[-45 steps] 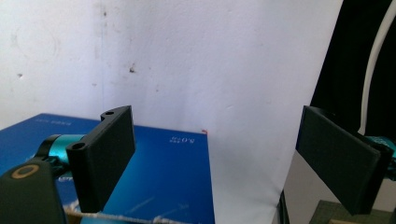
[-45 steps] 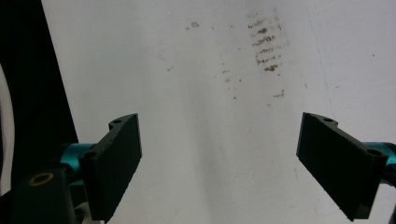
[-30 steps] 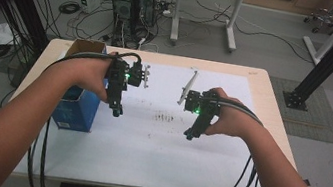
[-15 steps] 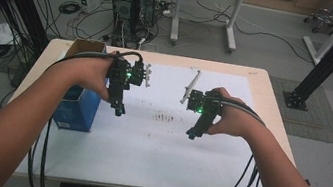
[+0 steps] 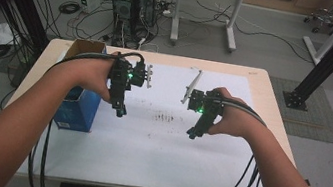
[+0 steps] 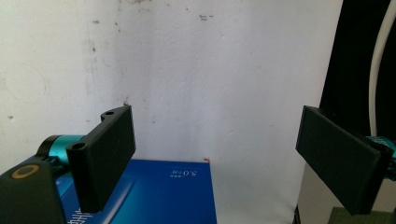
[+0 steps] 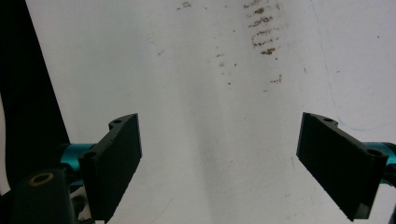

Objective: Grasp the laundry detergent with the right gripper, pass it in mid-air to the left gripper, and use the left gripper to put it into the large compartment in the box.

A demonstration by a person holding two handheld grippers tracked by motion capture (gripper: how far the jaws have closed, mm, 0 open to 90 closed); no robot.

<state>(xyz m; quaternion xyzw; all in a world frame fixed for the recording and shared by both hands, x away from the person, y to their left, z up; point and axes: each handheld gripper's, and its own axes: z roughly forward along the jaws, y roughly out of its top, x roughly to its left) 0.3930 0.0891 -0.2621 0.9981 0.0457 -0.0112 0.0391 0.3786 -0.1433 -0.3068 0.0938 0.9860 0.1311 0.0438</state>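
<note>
While both claws hang over the white sheet [image 5: 156, 147] on the worktop [image 5: 258, 77], the nearest thing to either is the blue box [image 5: 76, 107], which stands at the sheet's left edge, just beside and a little below the left claw [image 5: 119, 111]. In the left claw's own view the box [image 6: 163, 191] lies low between the two black jaws, closer to the left-hand jaw, its printed face up. Those jaws stand wide apart with nothing between them. The right claw [image 5: 193, 132] is well apart from the box, over the bare middle-right of the sheet near a patch of dark smudges [image 5: 164, 118]; its jaws are likewise spread wide and empty. My judgement is that the left hand is the one placed to take the box. The box's top looks open at its far end, brown inside; what it holds I cannot tell. A slim grey strip [image 5: 189, 86] lies beyond the right claw.
</note>
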